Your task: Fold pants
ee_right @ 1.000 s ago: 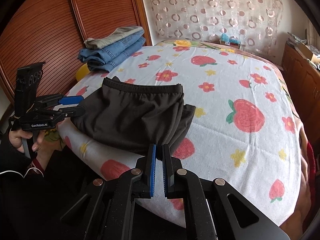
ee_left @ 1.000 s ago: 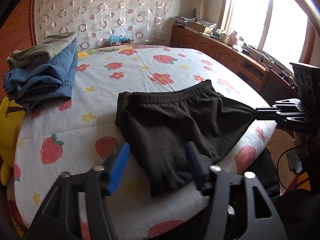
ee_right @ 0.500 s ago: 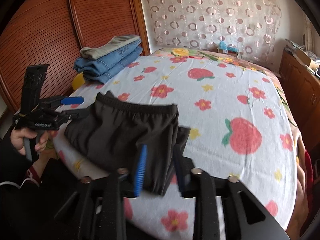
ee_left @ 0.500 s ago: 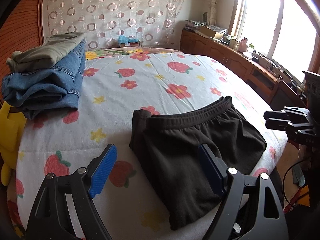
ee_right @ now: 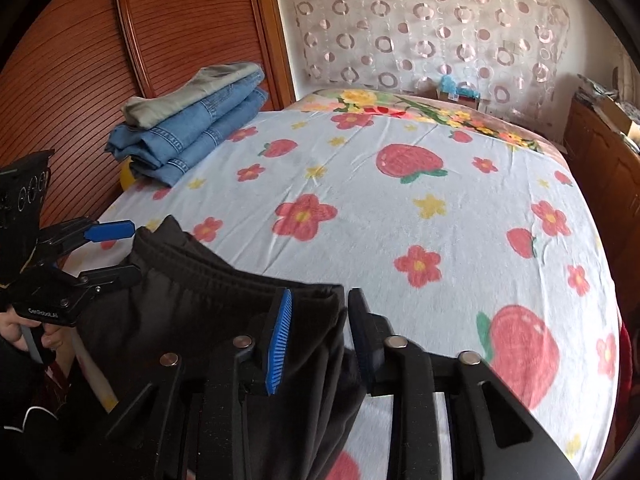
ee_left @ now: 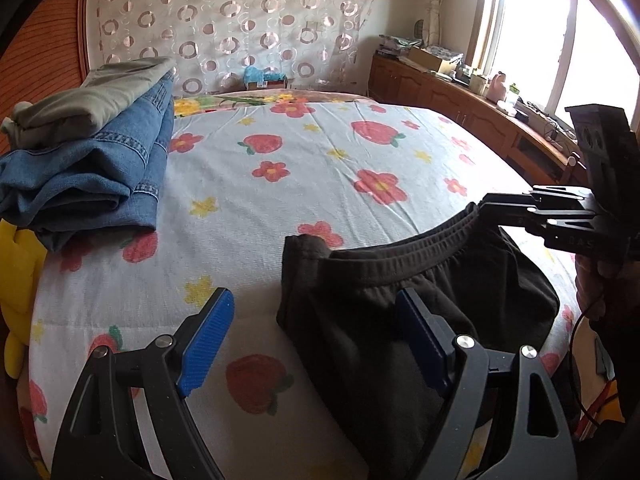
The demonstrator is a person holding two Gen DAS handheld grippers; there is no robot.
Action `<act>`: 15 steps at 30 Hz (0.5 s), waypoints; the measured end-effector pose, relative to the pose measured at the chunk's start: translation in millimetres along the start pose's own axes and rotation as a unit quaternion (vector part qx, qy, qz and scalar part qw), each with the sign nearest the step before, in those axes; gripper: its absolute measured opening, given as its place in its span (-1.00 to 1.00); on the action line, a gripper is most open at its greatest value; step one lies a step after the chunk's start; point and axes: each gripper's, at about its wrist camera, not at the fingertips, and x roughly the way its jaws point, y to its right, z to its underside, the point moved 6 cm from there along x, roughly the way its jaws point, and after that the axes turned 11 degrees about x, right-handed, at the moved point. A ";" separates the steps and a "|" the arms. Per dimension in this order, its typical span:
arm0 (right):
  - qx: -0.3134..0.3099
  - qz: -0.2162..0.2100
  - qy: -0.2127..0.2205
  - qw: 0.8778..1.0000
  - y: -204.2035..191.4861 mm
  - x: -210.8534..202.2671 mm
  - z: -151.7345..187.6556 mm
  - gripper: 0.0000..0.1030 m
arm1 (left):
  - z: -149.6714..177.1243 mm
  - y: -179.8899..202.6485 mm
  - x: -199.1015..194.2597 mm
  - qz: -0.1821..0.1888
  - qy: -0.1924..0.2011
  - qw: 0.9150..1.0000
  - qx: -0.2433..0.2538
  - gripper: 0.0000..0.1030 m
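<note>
Since the earlier frame I have swung both tools toward the waistband end, so the soft black cotton pants [ee_left: 420,304] now lie at five o'clock in my left view; the left gripper [ee_left: 316,344] stands spread over their near corner, and the right gripper [ee_right: 320,336], jaws just narrowing, straddles the elastic edge without pinching it. The pants look light, limp and matte, on the near edge of the strawberry-printed white bedsheet [ee_left: 280,200], so I judge the ribbed waistband corners the firmest hold.

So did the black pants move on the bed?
Cannot tell: the black pants sit further right of the folded jeans in the left wrist view, but the camera itself moved.
</note>
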 end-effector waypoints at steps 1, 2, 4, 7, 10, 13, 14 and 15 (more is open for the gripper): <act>-0.001 -0.001 -0.001 1.000 -0.2 2.9 -1.3 -0.82 | 0.6 -3.0 2.4 -0.002 -0.003 1.000 -0.004 0.62; -0.002 0.000 0.003 1.000 0.9 4.5 -2.4 -0.86 | 0.9 -4.5 3.4 -0.003 -0.003 1.000 -0.007 0.62; 0.003 0.004 0.027 1.000 3.4 2.3 -6.9 -0.89 | 1.6 -7.1 5.1 -0.003 -0.004 1.000 -0.013 0.62; 0.013 0.007 0.047 0.999 4.9 -3.1 -6.7 -0.89 | 2.3 -7.0 6.9 -0.002 -0.005 1.000 -0.013 0.62; 0.006 0.011 0.048 0.999 1.5 -4.5 -0.7 -0.88 | 2.8 -6.0 8.2 -0.004 -0.006 1.000 -0.010 0.62; 0.015 0.021 0.042 0.999 6.3 -9.7 4.9 -0.64 | 4.5 -7.0 6.6 -0.003 -0.007 1.000 -0.015 0.62; 0.017 0.023 0.042 0.999 7.0 -12.3 6.1 -0.58 | 4.7 -6.6 5.0 -0.002 -0.005 1.000 -0.016 0.62; 0.019 0.023 0.041 0.999 7.4 -15.7 8.4 -0.55 | 4.8 -6.1 3.7 -0.002 -0.004 1.000 -0.016 0.62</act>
